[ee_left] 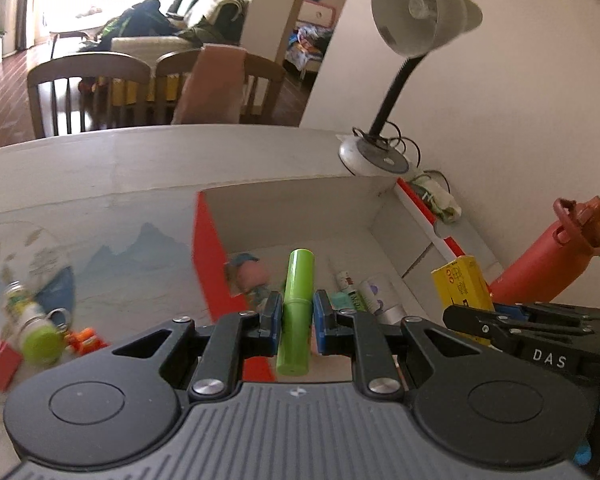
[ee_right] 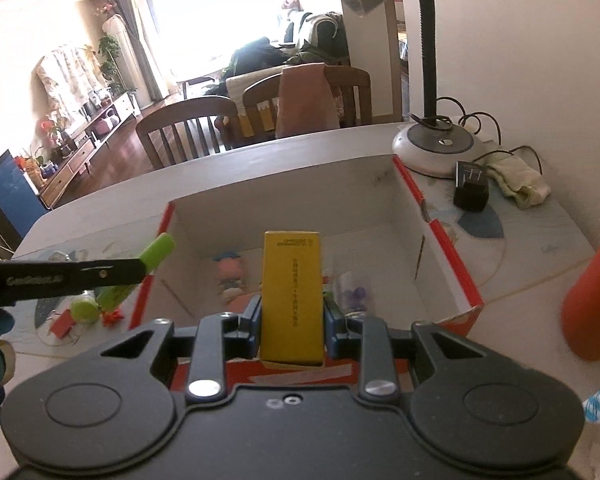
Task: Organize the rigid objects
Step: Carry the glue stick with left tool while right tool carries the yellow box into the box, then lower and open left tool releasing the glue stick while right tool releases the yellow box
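Observation:
My left gripper (ee_left: pixel 296 314) is shut on a green cylindrical tube (ee_left: pixel 297 300), which stands upright between the blue pads over the near left corner of an open red-and-white box (ee_left: pixel 208 256). In the right wrist view that tube (ee_right: pixel 156 254) pokes over the box's left wall (ee_right: pixel 152 280). My right gripper (ee_right: pixel 292 314) is shut on a yellow carton (ee_right: pixel 293 292), held over the box's near edge; the same carton (ee_left: pixel 462 286) shows at the right in the left wrist view. Inside the box lie a small pink doll (ee_right: pixel 230 274) and some small tubes (ee_left: pixel 350 288).
Left of the box lie a bottle with a green cap (ee_left: pixel 34 326), a small red block (ee_left: pixel 2 364) and an orange toy (ee_left: pixel 86 338). A desk lamp (ee_right: pixel 438 146), a black adapter (ee_right: pixel 472 190) and a cloth (ee_right: pixel 518 182) sit behind the box. A red bottle (ee_right: pixel 596 300) stands right.

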Available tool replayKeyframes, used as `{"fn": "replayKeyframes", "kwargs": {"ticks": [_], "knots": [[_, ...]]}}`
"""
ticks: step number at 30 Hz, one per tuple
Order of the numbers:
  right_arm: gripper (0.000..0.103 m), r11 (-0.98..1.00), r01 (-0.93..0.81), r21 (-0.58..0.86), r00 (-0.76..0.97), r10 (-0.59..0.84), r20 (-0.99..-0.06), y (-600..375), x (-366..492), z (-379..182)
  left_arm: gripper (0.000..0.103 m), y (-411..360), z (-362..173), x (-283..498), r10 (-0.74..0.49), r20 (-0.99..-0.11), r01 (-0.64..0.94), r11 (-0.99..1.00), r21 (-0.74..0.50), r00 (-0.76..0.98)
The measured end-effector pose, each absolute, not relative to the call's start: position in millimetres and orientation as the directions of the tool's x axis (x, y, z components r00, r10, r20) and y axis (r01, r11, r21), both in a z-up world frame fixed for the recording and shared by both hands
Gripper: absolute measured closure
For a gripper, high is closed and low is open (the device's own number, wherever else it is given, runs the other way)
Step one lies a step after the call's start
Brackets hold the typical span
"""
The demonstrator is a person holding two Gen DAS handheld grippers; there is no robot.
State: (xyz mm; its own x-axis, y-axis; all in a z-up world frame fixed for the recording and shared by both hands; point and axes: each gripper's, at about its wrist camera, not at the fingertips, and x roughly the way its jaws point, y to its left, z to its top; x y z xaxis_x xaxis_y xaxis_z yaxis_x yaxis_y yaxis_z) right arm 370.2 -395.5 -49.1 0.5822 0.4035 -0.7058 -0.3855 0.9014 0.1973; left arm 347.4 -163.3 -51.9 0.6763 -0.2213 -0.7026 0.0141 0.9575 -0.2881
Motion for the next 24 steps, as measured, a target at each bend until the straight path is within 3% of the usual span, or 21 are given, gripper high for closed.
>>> {"fn": "replayKeyframes", "kwargs": {"ticks": [24], "knots": [[0.075, 0.882, -0.453, 0.130, 0.499, 0.372, -0.783, -368.9, 439.9, -110.4, 0.087, -219.5, -120.2, 477.3, -0.124, -0.841, 0.012, 0.990, -0.138, 0.527]]}}
